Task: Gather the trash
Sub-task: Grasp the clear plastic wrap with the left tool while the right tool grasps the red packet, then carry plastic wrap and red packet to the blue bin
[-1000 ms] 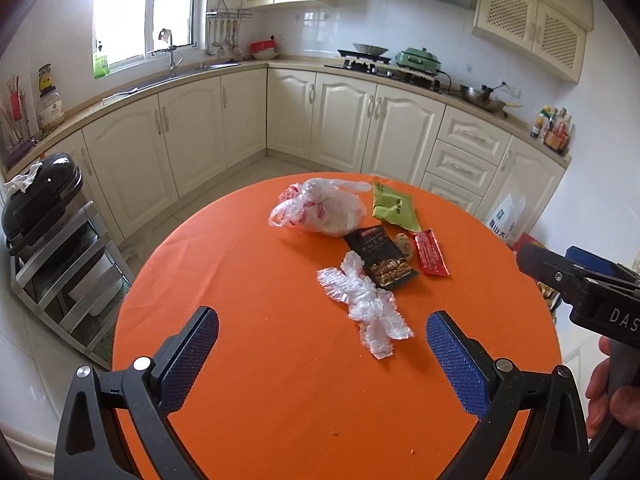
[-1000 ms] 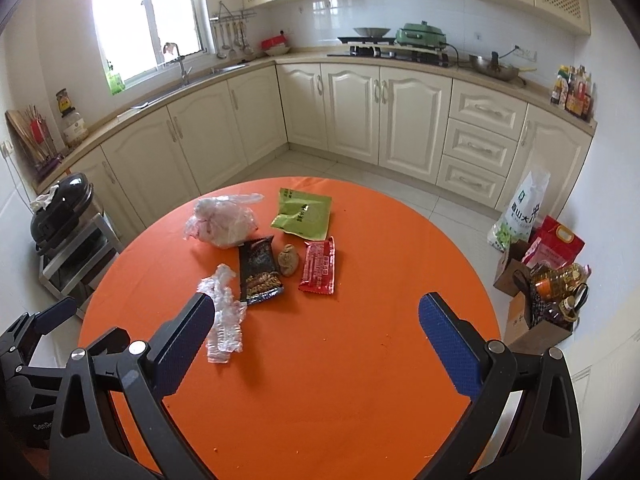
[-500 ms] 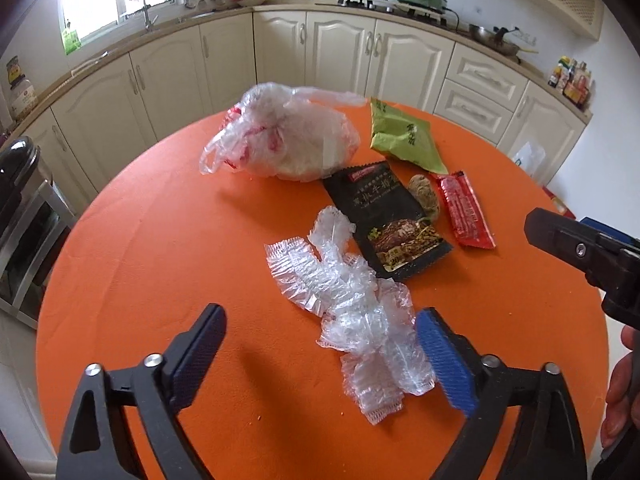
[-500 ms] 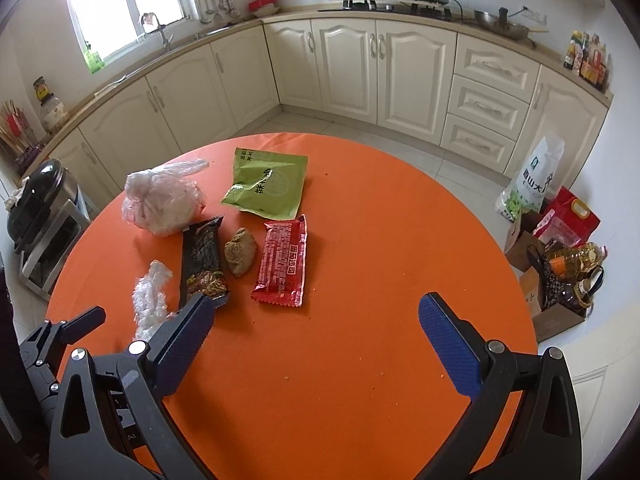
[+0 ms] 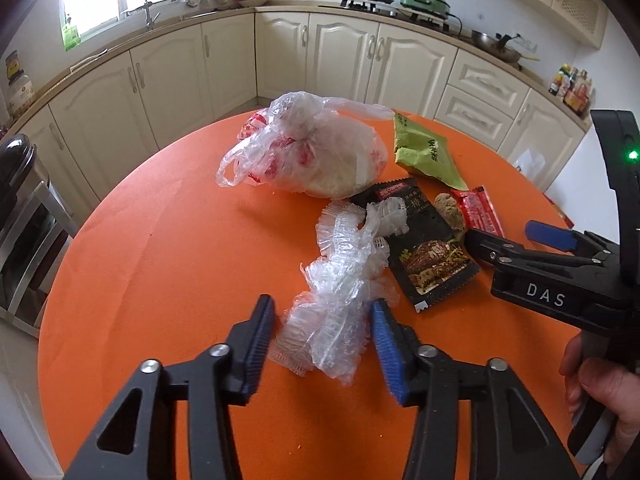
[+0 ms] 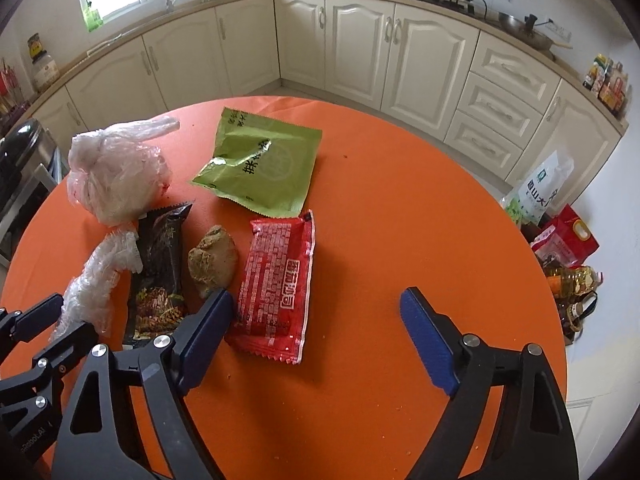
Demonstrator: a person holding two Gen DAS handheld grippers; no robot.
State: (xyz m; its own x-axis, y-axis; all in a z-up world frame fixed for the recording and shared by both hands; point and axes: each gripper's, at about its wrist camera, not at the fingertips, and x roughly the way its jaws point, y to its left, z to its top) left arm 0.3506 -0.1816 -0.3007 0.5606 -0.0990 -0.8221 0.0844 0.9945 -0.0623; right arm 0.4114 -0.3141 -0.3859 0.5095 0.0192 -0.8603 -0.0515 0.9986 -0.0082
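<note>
Trash sits bunched on the far-left half of the round orange surface (image 6: 400, 208), and the crumpled clear film (image 5: 340, 292) is right between the left tongs (image 5: 322, 330), whose fingers stand spread on either side of it: the blue pad at its right edge, the left pad just off it, not yet pinching. Beyond the film lies the black snack packet (image 5: 428, 240), the film's far end draped over its corner; a brown lump (image 6: 212, 258) and the red wrapper (image 6: 278, 280) lie just beside it, the green pouch (image 6: 260, 164) farther back, and the knotted plastic bag (image 5: 316, 156) near the far-left rim. The right tongs (image 6: 316, 324) hover wide open, left finger over the near edge of the red wrapper, right finger above bare orange. That whole right side and near side of the surface is open cloth with a few crumbs. Cream cabinets (image 6: 360, 36) curve round behind; grocery bags (image 6: 560, 240) crowd the floor past the right rim.
</note>
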